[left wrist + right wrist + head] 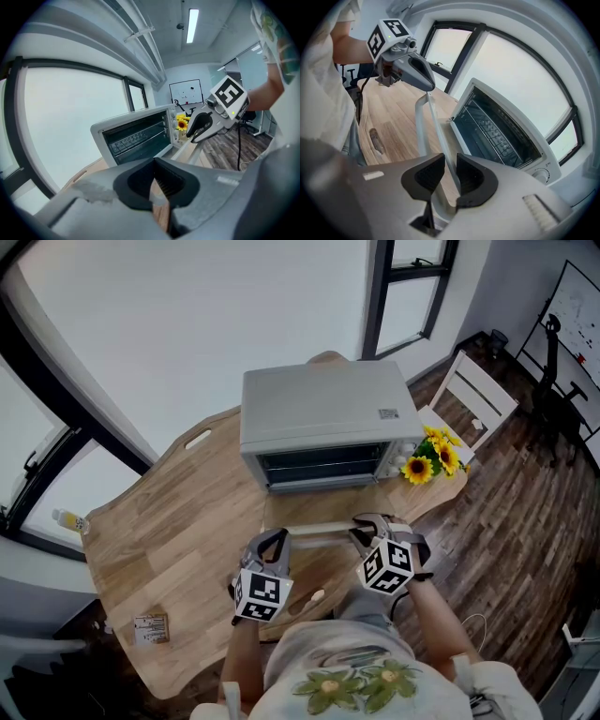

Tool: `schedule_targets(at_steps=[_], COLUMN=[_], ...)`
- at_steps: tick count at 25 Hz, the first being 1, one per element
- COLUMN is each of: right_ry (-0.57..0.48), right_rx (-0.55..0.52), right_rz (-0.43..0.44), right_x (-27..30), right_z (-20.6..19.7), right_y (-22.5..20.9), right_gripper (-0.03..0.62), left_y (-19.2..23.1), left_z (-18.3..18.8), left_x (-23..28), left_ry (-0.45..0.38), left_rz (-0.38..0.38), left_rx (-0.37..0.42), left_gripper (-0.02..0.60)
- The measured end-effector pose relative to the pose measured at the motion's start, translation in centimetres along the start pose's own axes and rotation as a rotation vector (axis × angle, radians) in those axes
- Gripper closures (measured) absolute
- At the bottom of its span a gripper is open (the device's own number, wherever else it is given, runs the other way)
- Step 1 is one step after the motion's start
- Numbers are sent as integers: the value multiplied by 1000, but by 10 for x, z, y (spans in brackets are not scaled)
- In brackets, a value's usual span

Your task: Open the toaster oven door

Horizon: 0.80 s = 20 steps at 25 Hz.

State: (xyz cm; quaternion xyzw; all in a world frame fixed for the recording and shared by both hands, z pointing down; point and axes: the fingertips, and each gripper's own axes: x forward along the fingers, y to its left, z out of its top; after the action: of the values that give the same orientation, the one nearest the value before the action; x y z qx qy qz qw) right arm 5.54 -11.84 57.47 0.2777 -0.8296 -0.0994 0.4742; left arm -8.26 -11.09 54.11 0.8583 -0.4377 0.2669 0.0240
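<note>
A grey toaster oven (pixel 323 413) stands on the wooden table (pixel 178 531), its cavity showing and its glass door (pixel 319 514) folded down flat toward me. The door's pale handle bar (pixel 319 530) runs along the near edge. My right gripper (pixel 364 526) is shut on the bar's right end; in the right gripper view the bar (pixel 436 122) passes between the pads (pixel 471 180). My left gripper (pixel 275 542) sits at the bar's left end with its jaws shut and nothing between them (pixel 154 183). From the left gripper view the oven (pixel 136 136) and right gripper (pixel 197 131) lie ahead.
Sunflowers (pixel 431 460) stand by the oven's right side, with a white chair (pixel 478 395) beyond the table. A small packet (pixel 150 626) lies near the table's front left edge. A bottle (pixel 70 519) rests on the window sill. Large windows surround the far side.
</note>
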Motion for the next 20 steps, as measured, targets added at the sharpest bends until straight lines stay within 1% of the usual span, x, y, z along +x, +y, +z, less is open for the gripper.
schedule_targets(at_steps=[12, 20], right_ry=[15, 37], right_rx=[14, 16], right_rz=[9, 32], right_x=[2, 7], right_z=[-7, -15], right_y=[12, 23], right_gripper=[510, 503], left_y=[-3, -1], left_z=[-8, -13], left_x=[-1, -1], left_ry=[11, 16], left_rz=[-5, -5], left_rx=[-13, -21], left_gripper=[577, 577])
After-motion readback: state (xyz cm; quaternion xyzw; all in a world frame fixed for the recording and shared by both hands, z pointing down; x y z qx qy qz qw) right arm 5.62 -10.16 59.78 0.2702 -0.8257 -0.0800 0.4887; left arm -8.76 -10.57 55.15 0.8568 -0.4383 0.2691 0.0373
